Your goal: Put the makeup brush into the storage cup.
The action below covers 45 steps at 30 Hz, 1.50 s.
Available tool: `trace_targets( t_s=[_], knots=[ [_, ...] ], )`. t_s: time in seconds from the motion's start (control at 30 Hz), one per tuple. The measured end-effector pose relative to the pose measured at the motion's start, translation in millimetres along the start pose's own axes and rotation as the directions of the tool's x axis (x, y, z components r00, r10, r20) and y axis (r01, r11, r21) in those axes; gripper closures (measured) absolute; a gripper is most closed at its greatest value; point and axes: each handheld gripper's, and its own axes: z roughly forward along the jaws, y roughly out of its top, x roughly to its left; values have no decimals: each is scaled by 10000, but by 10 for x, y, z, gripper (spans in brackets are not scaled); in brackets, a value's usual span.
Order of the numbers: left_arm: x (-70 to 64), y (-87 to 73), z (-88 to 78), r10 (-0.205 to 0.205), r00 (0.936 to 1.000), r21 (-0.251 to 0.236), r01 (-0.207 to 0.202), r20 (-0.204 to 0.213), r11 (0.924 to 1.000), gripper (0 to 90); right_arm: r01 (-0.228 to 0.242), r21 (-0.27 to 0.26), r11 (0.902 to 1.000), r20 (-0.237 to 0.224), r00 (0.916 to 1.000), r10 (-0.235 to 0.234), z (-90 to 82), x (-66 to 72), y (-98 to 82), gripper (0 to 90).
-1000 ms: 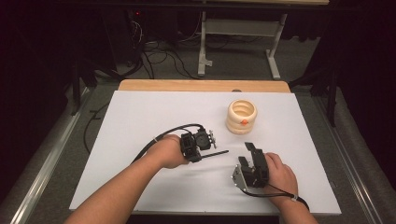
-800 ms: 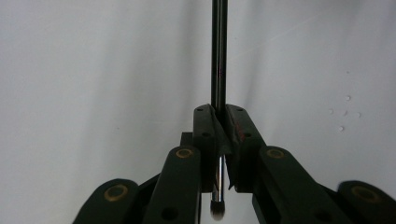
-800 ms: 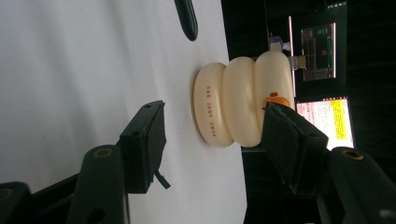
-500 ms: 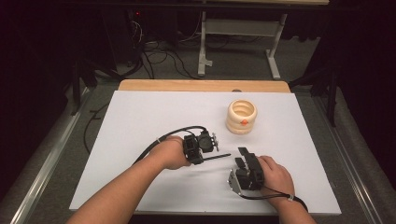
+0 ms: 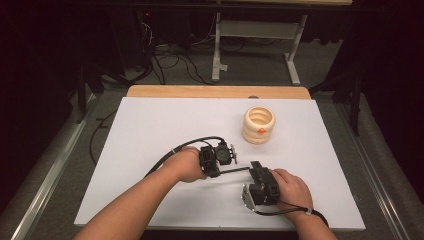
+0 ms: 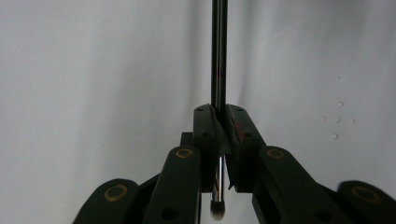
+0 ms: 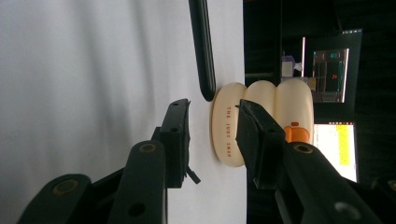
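L tool, jaws clamped narrow on a thin black makeup brush: the grip sits near the ferrule end, w/ the small bristle tip poking out behind the jaws at the bottom of the left gripper view and the long handle running out ahead over the white tabletop. Gripping close to the head likely keeps the handle free as the leading end. In the high view the L tool is turned sideways, so the brush lies roughly level just above the tabletop, handle aimed toward the R tool.

R tool holds nothing; jaws stand moderately wide apart, rolled on its side, pointed across the tabletop. Through the gap shows the cream, ribbed holder cup, and the brush's rounded handle end hangs just beyond the jaw tips. Judging by this, the R tool is lined up to take the handle, i.e. a hand-over so the brush can be regripped.

The cup stands upright, mouth up, well apart from both tools toward the far right of the tabletop, w/ an orange mark on its near side. Probable destination for the brush, approx. handle-first or tip-up; can't tell which.
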Motion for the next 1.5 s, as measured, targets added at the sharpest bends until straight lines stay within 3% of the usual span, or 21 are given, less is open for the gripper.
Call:
trace_targets(
  t_s=[0.33, 0.5, 0.53, 0.87, 0.9, 0.97, 1.07, 1.1, 1.13, 1.17, 1.2, 1.23, 1.27, 1.5],
  knots=[
    [-9, 68, 32, 70, 10000, 57, -70, 39, 10000, 834, 444, -240, 9987, 86, 9990, -442, 4, 21, 43, 704],
    [-4, 93, 34, 33, 10000, 9, -33, 27, 10000, 834, 222, -25, 9998, -32, 9997, -222, -4, 64, 53, 731],
    [-6, 97, 37, 22, 10000, -5, -22, 35, 10000, 834, 417, -130, 9990, 2, 9991, -417, 4, 51, 56, 735],
    [-28, 143, 79, 99, 9999, 59, -99, 73, 9999, 834, 608, -270, 9978, 47, 9981, -607, 13, 53, 70, 760],
    [-28, 146, 81, 94, 9999, 51, -95, 82, 9999, 834, 344, -89, 9994, -47, 9994, -344, 0, 79, 67, 764],
    [-27, 152, 87, 89, 9999, -19, -88, 88, 10000, 834, 791, -283, 9965, 11, 9969, -791, 11, 48, 73, 770],
    [-28, 165, 78, 93, 9999, 11, -93, 100, 10000, 834, 879, -216, 9959, -64, 9961, -881, 7, 46, 79, 774],
    [-29, 167, 76, 93, 9999, 8, -93, 98, 10000, 834, 843, -351, 9958, 112, 9964, -840, 18, 61, 75, 775],
    [-30, 169, 74, 102, 9999, 7, -103, 98, 9999, 834, 977, -161, 9951, -86, 9952, -978, 5, 48, 85, 781],
    [-31, 171, 75, 107, 9999, -10, -107, 111, 9999, 834, 635, 103, 9979, -230, 9977, -632, -14, 78, 84, 784],
    [-32, 172, 74, 103, 9999, -9, -103, 117, 9999, 834, 753, -319, 9966, 74, 9971, -751, 13, 82, 83, 789],
    [-33, 173, 75, 107, 9999, -10, -107, 125, 9999, 834, 877, -86, 9961, -129, 9961, -878, -6, 67, 94, 792],
    [-33, 173, 76, 99, 9999, -18, -99, 124, 9999, 834, 660, 22, 9978, -186, 9977, -659, -15, 85, 94, 795],
    [-32, 187, 77, 84, 9999, -50, -84, 103, 10000, 834, 715, -13, 9974, -171, 9973, -715, -19, 90, 100, 813]
  ],
)
